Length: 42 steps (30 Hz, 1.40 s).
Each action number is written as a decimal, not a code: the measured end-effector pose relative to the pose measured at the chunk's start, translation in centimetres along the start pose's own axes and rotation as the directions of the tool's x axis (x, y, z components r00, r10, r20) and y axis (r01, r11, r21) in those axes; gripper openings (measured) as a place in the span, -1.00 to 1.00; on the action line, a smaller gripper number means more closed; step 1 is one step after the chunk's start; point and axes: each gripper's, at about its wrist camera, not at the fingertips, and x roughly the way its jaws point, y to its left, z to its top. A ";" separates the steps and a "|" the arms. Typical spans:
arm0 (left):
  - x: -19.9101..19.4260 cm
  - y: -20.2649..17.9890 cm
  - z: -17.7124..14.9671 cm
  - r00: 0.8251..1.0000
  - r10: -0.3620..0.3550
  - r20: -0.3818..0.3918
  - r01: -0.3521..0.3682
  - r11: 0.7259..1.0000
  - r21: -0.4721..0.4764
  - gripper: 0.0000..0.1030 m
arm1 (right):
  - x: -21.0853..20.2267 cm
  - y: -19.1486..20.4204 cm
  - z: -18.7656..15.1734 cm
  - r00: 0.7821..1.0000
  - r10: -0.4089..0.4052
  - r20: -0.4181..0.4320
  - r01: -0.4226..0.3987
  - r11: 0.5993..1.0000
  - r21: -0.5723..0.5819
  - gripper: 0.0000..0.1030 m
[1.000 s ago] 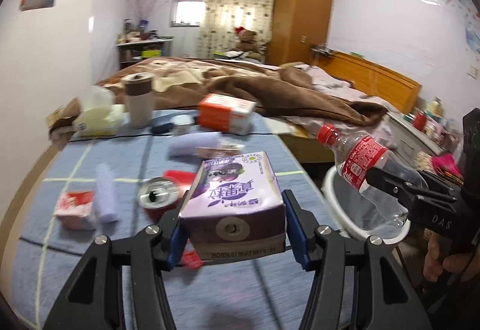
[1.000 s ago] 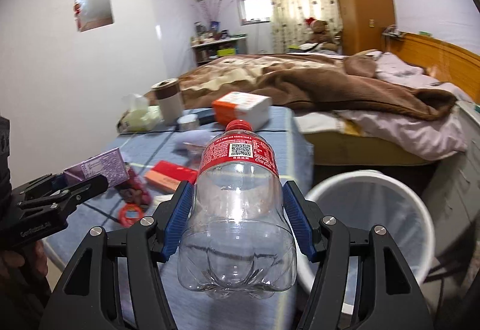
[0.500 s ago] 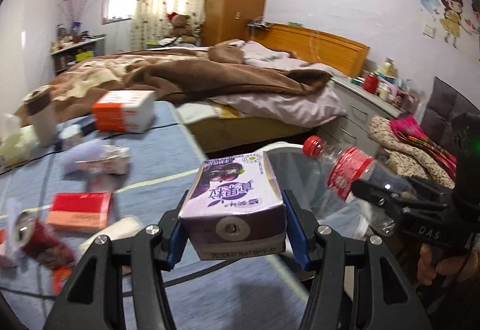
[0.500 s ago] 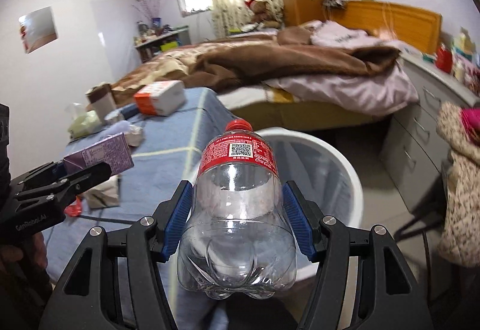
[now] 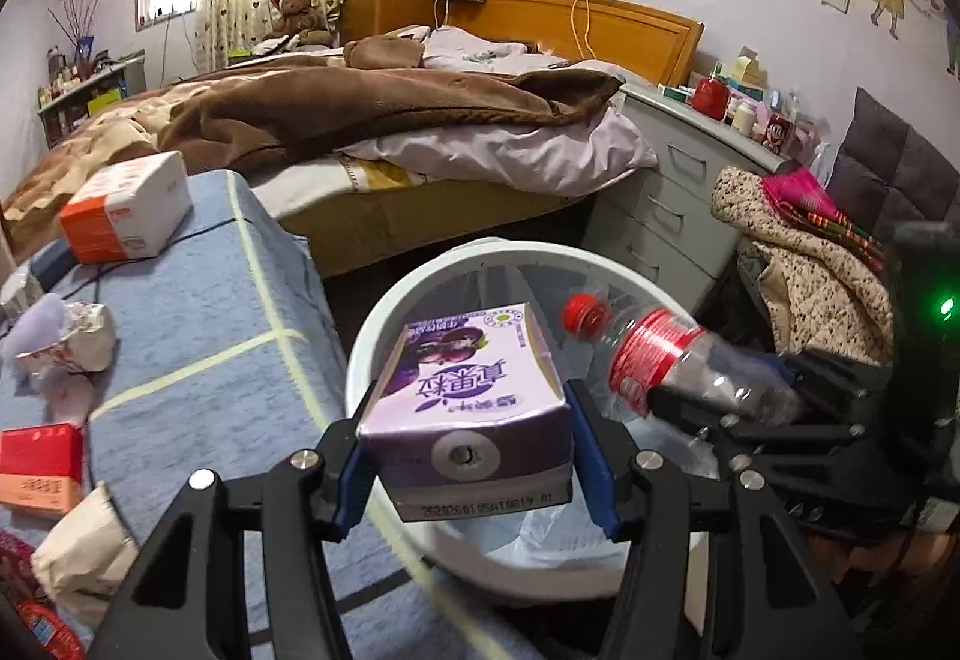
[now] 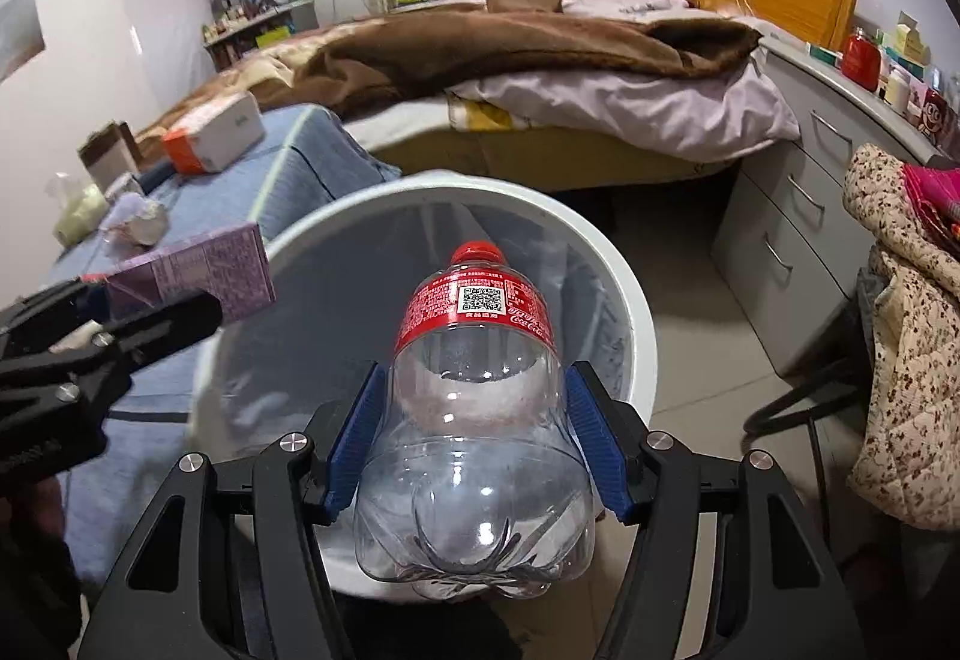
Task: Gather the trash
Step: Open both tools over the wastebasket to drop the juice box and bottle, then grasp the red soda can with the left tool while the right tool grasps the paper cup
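Bedroom, white bin [image 6: 636, 336] by blue-clothed table [image 5: 198, 312]; over it we see left gripper [image 5: 465, 456] clamping purple carton [image 5: 474, 390], right gripper [image 6: 474, 444] clamping empty bottle [image 6: 474, 420].

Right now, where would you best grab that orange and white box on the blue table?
Grip the orange and white box across its short width, coming down from above: it lies flat on the blue table, with its top and long sides clear of the other items.
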 end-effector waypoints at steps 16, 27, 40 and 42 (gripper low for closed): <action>-2.2 2.1 -0.7 0.999 0.032 0.044 -0.029 0.998 -0.057 0.48 | -1.0 0.1 -0.1 0.999 -0.007 0.035 0.006 1.000 0.018 0.37; -9.1 6.2 -3.5 0.978 0.156 0.137 -0.137 0.981 -0.141 0.48 | -3.6 3.8 0.4 0.987 0.059 0.149 -0.058 0.998 -0.008 0.37; -15.6 13.2 -8.0 0.917 0.367 0.154 -0.320 0.910 -0.266 0.50 | -3.6 10.4 0.3 0.964 0.207 0.168 -0.189 0.975 -0.117 0.37; -16.2 14.4 -8.7 0.909 0.390 0.144 -0.338 0.895 -0.292 0.50 | -3.2 11.5 0.2 0.961 0.229 0.155 -0.208 0.968 -0.140 0.37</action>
